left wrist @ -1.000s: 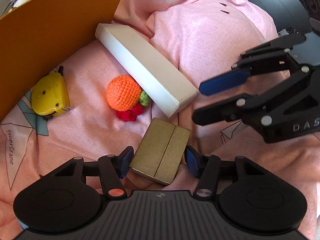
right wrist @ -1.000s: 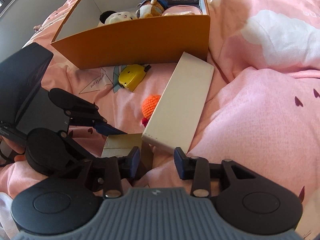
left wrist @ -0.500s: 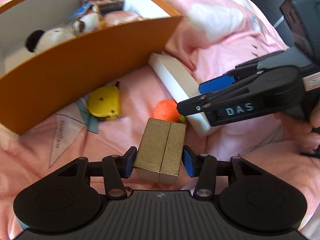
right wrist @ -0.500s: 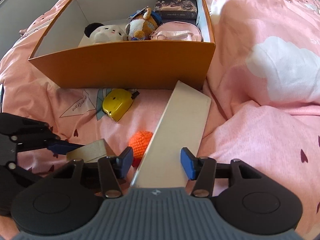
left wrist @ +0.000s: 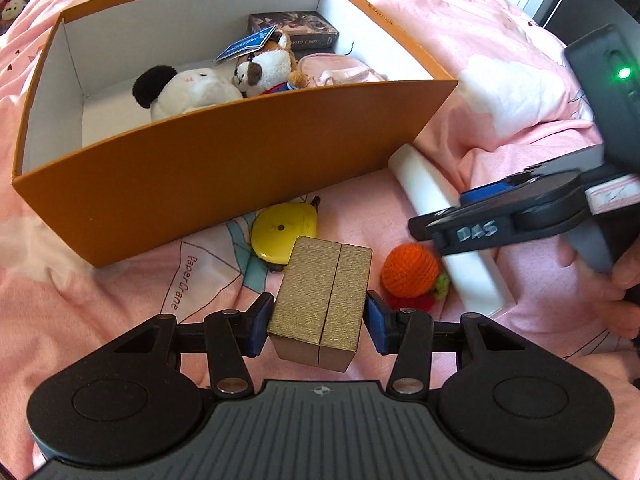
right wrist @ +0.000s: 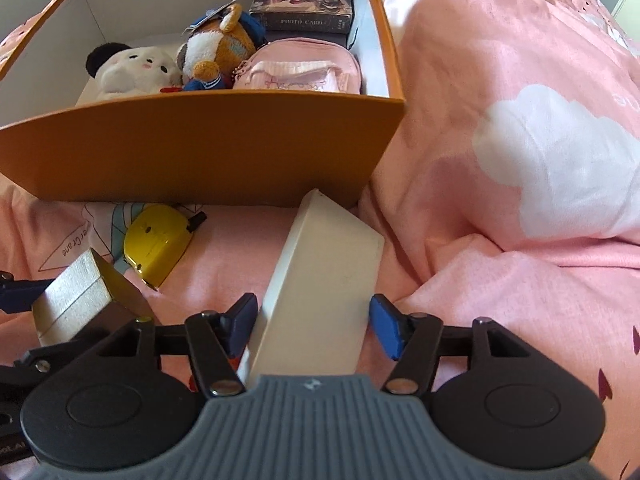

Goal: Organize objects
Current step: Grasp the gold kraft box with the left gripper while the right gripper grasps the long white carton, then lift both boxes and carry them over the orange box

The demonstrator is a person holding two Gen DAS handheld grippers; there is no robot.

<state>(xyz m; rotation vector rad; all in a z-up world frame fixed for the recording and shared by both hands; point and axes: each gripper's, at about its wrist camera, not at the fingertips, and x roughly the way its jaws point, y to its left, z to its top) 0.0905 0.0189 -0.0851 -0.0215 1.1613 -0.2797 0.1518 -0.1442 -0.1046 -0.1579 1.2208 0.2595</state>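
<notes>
On pink bedding | left tool clenches gold box | right tool opening astride white box, long axis toward orange bin

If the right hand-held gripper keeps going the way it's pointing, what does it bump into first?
The long white box. It already lies between the right hand-held gripper, whose jaws are opening and not yet touching it. Past it sits the orange box, though depth is hard to judge.

Bright daylight, soft shadows, sharp centre, strong fisheye bending at edges.

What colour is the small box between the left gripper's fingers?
Gold, with fine ribbing; the box shows best in the left wrist view.
</notes>
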